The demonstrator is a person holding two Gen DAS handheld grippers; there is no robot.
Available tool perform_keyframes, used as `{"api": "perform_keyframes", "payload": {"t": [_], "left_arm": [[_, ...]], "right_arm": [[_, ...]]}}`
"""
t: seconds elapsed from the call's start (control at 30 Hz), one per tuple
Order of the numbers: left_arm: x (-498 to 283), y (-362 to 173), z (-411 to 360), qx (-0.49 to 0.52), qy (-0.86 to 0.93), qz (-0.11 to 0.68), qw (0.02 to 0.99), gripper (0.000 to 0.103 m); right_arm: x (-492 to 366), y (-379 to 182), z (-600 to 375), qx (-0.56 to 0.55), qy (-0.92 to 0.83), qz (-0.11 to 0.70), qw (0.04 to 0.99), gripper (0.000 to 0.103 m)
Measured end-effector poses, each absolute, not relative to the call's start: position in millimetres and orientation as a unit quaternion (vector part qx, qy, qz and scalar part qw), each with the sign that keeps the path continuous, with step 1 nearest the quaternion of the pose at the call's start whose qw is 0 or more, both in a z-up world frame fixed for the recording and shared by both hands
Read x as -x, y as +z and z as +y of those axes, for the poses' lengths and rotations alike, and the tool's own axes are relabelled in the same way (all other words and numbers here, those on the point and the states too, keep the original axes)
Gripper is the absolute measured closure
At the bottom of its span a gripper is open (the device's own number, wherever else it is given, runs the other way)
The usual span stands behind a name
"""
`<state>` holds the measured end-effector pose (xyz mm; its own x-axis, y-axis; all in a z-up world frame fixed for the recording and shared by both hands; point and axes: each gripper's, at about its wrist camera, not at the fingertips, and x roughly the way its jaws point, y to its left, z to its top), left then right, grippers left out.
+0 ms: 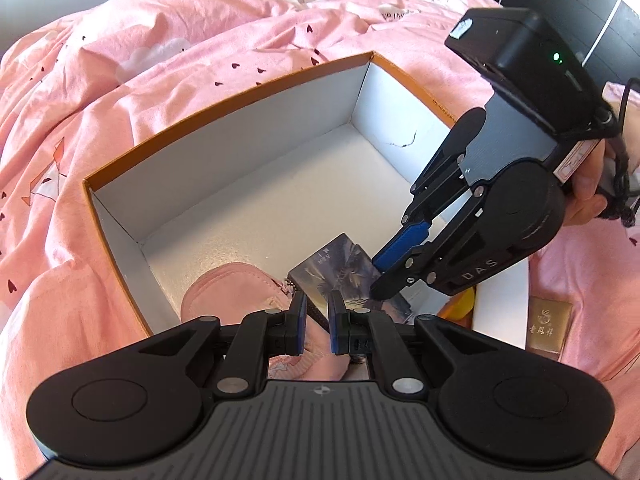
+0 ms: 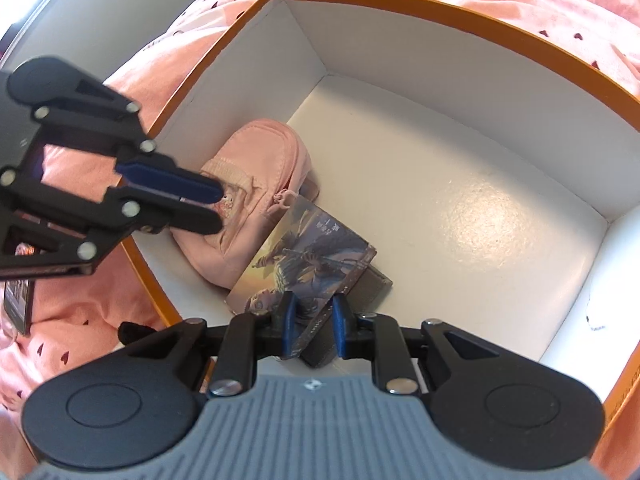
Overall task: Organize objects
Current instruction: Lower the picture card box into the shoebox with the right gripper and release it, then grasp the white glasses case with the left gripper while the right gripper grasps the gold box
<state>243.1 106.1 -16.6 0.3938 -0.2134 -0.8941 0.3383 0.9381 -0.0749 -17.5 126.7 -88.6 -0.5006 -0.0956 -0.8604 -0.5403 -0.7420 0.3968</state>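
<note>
Because the book [image 2: 308, 264] is thin and glossy, it looks light but stiff, and its smooth cover may slip under a loose pinch. It lies tilted in the near corner of the box [image 2: 440, 4], its upper edge propped on the pink pouch [image 2: 248, 160] and its lower part over a dark block [image 2: 372, 284]. The right gripper [image 2: 314, 320] has its jaws narrowed on the book's near edge, the blue pads at either face; they appear to press it, so I judge it held. An edge grip near the spine, where the pages are bound and firmest, should serve best. The pouch is soft fabric and will sag; its zipper pull or a bunched fold would take a pinch. The left gripper [image 1: 317, 322] is fully closed and holds nothing, hovering just above the pouch.
</note>
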Motion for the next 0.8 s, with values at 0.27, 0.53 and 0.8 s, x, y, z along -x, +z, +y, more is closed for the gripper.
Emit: {"api": "perform_keyframes", "payload": {"t": [0.27,0.53,0.8], "left_arm": [[-202.2,7.8,95.3,-0.014,-0.136,0.498,0.856,0.092],[-150.1,10.4,71.7,0.041,-0.129,0.471,0.872,0.09],[-112.2,-21.8,14.9,-0.014,-0.142,0.461,0.876,0.081]], "right_arm": [[-18.8,-49.6,94.5,0.42,0.826,0.317,0.201,0.079],[-68.4,-25.8,26.2,0.344,0.836,0.337,0.263,0.079],[-120.3,-52.0,-36.0,0.331,0.787,0.382,0.353,0.066]]}}
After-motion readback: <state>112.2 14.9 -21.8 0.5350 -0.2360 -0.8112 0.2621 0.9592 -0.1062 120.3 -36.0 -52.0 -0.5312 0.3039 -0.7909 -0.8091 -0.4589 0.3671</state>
